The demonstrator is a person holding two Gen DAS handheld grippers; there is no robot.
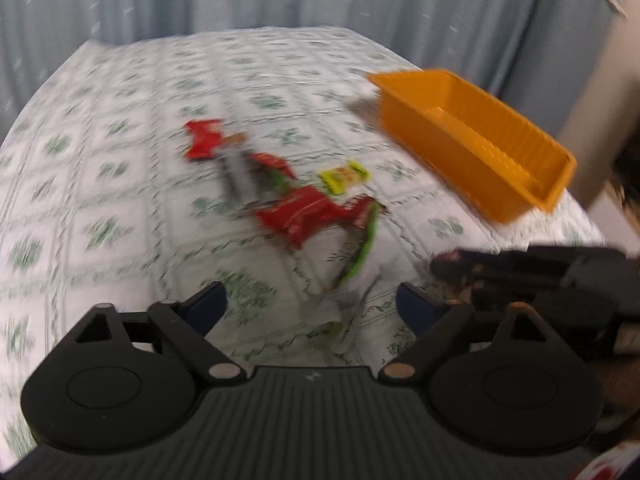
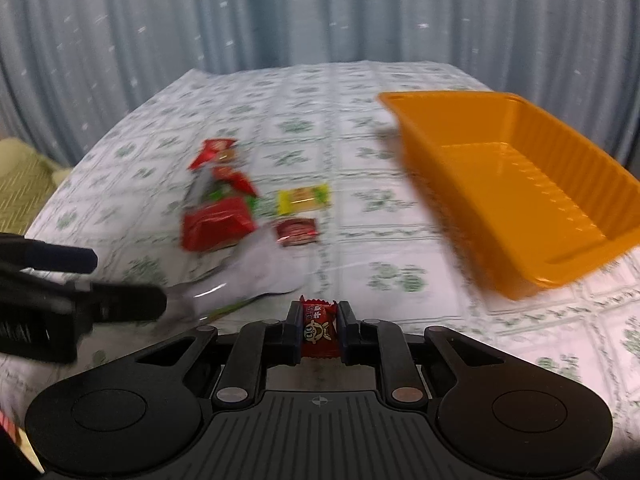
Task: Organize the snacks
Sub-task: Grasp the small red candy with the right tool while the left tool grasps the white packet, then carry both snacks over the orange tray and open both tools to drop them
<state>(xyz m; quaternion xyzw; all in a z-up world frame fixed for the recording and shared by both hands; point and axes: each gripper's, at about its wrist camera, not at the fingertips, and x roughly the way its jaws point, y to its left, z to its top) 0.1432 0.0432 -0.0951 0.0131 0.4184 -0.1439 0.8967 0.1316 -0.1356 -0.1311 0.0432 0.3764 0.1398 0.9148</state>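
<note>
Clamped in my right tongs (image 2: 320, 330) sits one red candy (image 2: 319, 326), left tongs (image 1: 310, 304) wide open and holding nothing, orange bin (image 2: 516, 184) at the worktop's right edge unfilled, other snacks (image 2: 224, 200) unsorted mid-worktop.

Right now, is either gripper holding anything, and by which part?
The right gripper pinches a small red candy packet across its middle, jaws on both sides. The left gripper is open, holding nothing.

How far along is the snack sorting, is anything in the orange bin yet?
Nothing looks done: the orange bin shows only a bare floor. In hand: the right gripper is shut on a small red candy. The left gripper is open, holding nothing. Left: the yellow packet and red packets on the table.
</note>
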